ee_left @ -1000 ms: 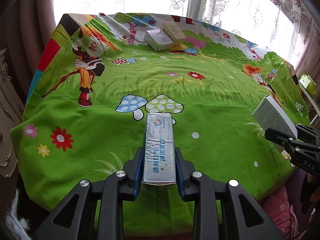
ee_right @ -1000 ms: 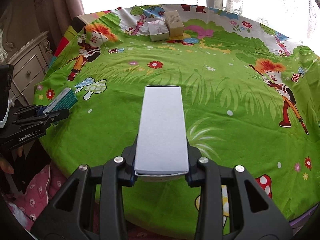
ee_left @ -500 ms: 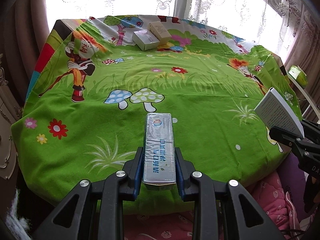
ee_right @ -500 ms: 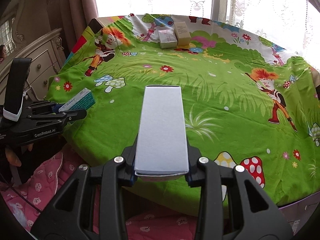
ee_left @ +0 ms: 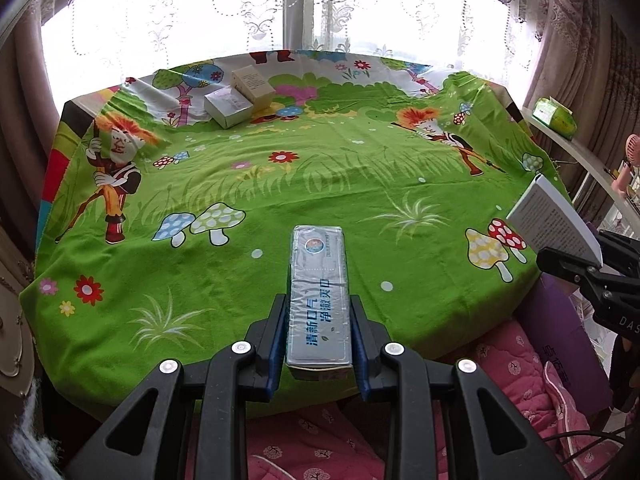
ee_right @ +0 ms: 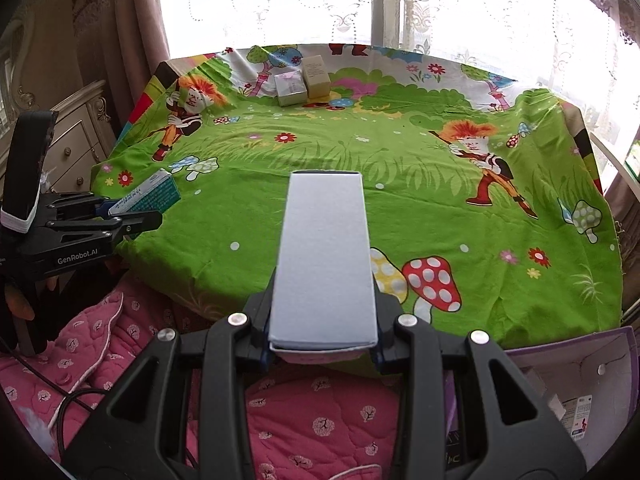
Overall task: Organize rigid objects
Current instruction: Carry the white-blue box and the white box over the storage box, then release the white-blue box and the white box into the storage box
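Observation:
My left gripper (ee_left: 319, 332) is shut on a long silver-blue box with blue print (ee_left: 318, 280), held above the near edge of the table with the green cartoon cloth (ee_left: 320, 168). The right wrist view shows that gripper (ee_right: 132, 216) and its box (ee_right: 150, 196) at the left. My right gripper (ee_right: 323, 320) is shut on a long plain white box (ee_right: 324, 248), also over the near edge. The left wrist view shows it (ee_left: 592, 276) with the white box (ee_left: 554, 220) at the right. A small white box (ee_left: 228, 106) and a beige box (ee_left: 254, 86) stand side by side at the table's far side.
A pink quilted cover (ee_right: 320, 412) lies below the table's near edge, with a purple box (ee_right: 580, 380) to its right. A cream dresser (ee_right: 76, 140) stands at the left. A green tissue pack (ee_left: 554, 116) sits on the ledge at the right. Lace curtains hang behind.
Both grippers have drawn back from the table and risen a little, each keeping its box. The table's near edge and the pink cover have come into view.

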Demonstrator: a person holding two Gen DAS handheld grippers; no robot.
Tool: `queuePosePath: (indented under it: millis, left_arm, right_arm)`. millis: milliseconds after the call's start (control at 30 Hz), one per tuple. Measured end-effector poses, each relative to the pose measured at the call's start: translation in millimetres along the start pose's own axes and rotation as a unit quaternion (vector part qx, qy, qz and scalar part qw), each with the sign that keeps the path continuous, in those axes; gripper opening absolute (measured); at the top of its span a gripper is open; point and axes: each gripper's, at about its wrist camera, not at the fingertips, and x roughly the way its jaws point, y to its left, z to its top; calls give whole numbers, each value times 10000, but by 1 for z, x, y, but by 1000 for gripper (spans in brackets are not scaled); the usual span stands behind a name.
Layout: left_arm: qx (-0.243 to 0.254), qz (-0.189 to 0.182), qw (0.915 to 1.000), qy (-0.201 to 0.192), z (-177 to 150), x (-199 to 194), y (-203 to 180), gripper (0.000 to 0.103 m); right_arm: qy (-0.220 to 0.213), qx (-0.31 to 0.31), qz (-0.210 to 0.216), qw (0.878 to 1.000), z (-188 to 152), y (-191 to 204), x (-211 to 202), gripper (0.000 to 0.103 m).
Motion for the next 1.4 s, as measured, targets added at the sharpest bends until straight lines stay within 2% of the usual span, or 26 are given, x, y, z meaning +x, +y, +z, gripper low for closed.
queuePosePath:
  millis: [367, 600, 833, 1033, 1233, 1333, 1400]
  left_arm:
    - [922, -503, 9945, -53, 16, -10, -75, 30]
    - [1514, -895, 9844, -33, 23, -14, -129, 30]
    - [2132, -1512, 9652, 67, 28, -19, -195, 30]
    - [2705, -1946, 9425, 249, 24, -18, -256, 30]
    - [3279, -2260, 9164, 395, 13, -13, -311, 30]
    - [3404, -2371, 9090, 418, 10, -9, -332, 30]
    - [3385, -2457, 9071, 469, 10, -4, -342, 30]
  right_arm:
    - [-129, 679, -528, 9962, -34, -67, -42, 40]
    - [-71, 1078, -869, 9903, -60, -105, -63, 40]
    - [-27, 1403, -1325, 9812, -85, -140, -84, 40]
    - [17, 1688, -1867, 9678, -106, -178, -104, 40]
    - [65, 1897, -2463, 9504, -124, -210, -129, 40]
    - [95, 1989, -2669, 9429, -133, -223, -139, 40]
    - [137, 2025, -2769, 9392, -138, -231, -143, 40]
